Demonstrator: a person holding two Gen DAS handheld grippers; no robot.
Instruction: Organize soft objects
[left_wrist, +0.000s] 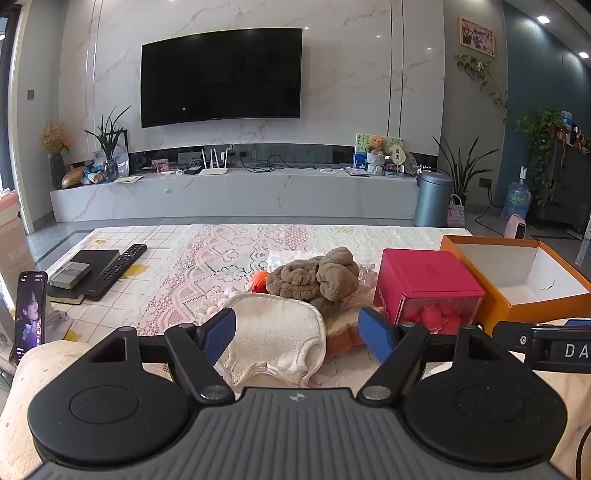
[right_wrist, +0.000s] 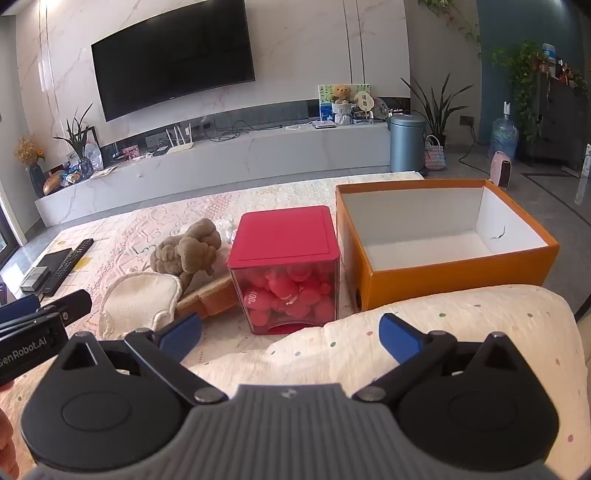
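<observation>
A pile of soft things lies on the lace-covered table: a crumpled brown plush cloth (left_wrist: 314, 278) (right_wrist: 186, 251), a cream quilted cloth (left_wrist: 275, 332) (right_wrist: 138, 301), a toast-shaped cushion (left_wrist: 341, 332) (right_wrist: 212, 299) and a small orange item (left_wrist: 260, 281). An open, empty orange box (left_wrist: 517, 284) (right_wrist: 443, 243) stands at the right. My left gripper (left_wrist: 297, 332) is open just in front of the cream cloth. My right gripper (right_wrist: 290, 336) is open and empty, above a dotted cream cushion (right_wrist: 443, 332), in front of the red box.
A red-lidded clear box (left_wrist: 428, 288) (right_wrist: 286, 266) of red toys stands between the pile and the orange box. Remote (left_wrist: 116, 269), books (left_wrist: 86, 267) and a phone (left_wrist: 31, 314) are at the table's left. A TV wall and console lie beyond.
</observation>
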